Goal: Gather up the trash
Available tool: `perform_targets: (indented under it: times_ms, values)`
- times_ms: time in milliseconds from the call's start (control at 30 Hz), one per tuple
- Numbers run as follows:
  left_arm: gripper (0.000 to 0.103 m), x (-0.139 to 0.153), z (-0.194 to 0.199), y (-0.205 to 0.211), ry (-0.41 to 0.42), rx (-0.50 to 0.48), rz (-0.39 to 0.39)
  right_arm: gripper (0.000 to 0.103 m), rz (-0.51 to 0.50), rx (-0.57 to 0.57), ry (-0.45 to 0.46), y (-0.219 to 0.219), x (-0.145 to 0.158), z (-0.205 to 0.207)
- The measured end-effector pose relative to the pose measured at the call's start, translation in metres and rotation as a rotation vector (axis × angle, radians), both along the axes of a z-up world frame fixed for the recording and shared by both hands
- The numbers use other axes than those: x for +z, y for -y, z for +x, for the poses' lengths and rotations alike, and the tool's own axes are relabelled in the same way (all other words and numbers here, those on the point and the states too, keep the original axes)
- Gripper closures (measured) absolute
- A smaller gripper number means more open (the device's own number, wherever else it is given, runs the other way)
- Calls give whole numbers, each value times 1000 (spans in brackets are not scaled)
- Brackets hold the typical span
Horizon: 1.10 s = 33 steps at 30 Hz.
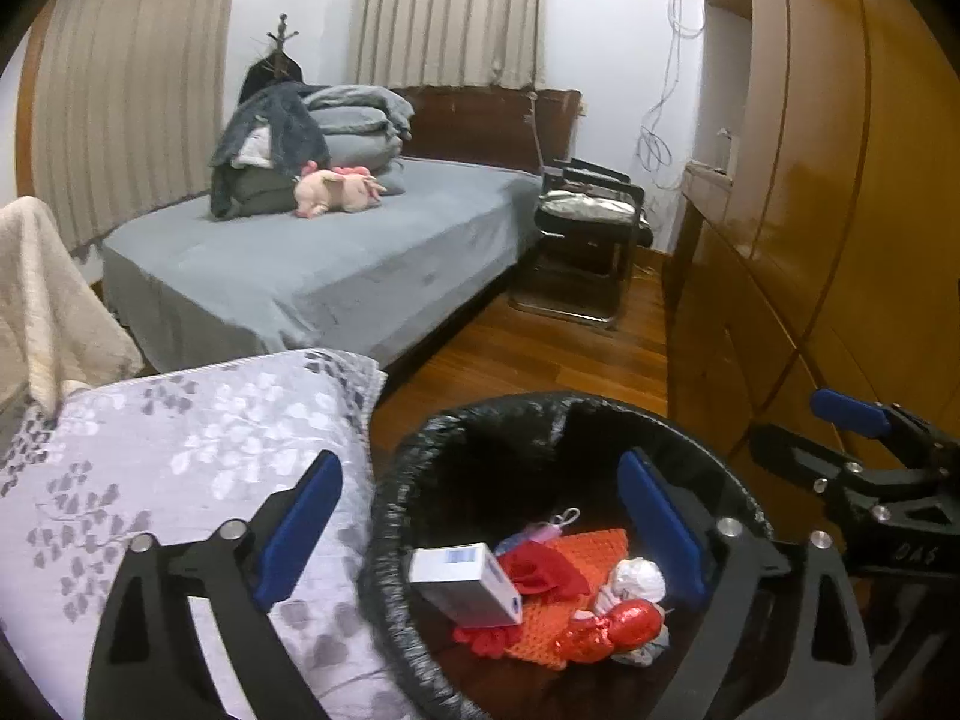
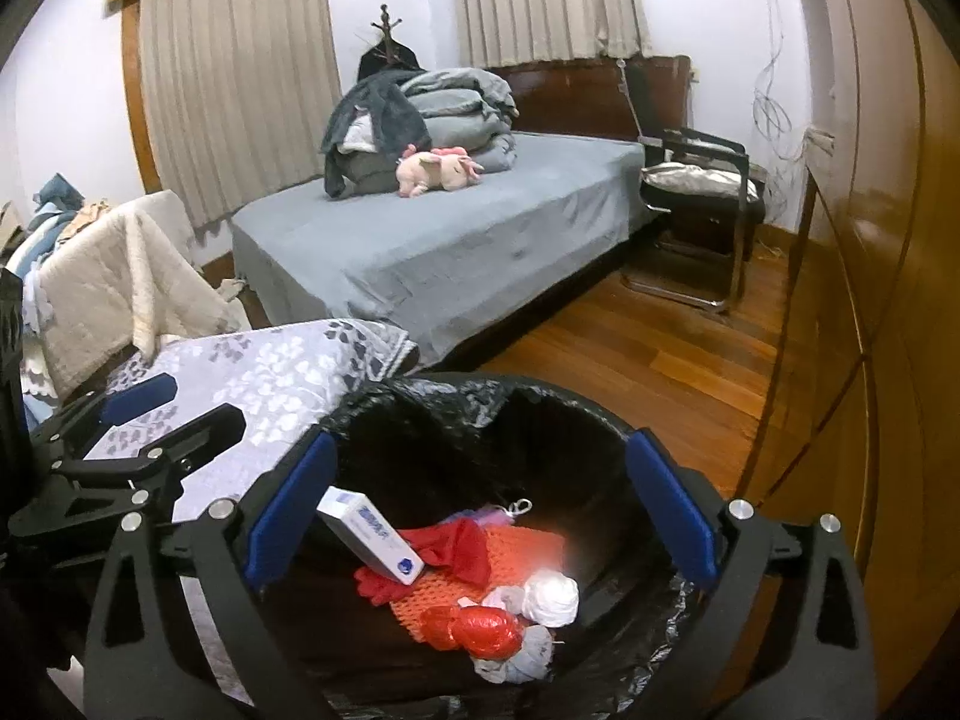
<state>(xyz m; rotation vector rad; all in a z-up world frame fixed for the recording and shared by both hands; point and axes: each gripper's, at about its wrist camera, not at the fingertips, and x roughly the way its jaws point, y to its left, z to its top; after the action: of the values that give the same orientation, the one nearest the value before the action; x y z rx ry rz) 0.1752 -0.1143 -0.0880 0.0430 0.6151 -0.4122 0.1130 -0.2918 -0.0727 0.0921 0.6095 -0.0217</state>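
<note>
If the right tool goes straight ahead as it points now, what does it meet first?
Probably the trash inside the black-lined bin: the open right tool points down into it, toward the orange knit piece. Depth is uncertain.

Bin (image 2: 606, 420) near rim cut off below.

Crinkly glossy black plastic bin liner (image 2: 420, 414), polished wooden floor (image 2: 630, 354).
</note>
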Motion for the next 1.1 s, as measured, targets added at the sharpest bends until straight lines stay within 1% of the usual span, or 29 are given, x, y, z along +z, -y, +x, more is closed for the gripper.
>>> perform_targets:
  times_ms: [100,333,567,833,1100]
  values:
    - [6,9,-8,-11,17,20,6,7,7,22,11,-8,9,-4]
    - [6,32,-29,-35,55,61,6,6,19,63,31,-27,31,-15]
    - [6,54,-49,-54,87,94,-13,6,-1,96,55,-45,51,-28]
    - [6,70,-69,-66,114,124,-15,6,-11,117,78,-57,62,-43]
    - [6,77,-84,-71,128,140,-11,6,-18,132,87,-64,67,-53]
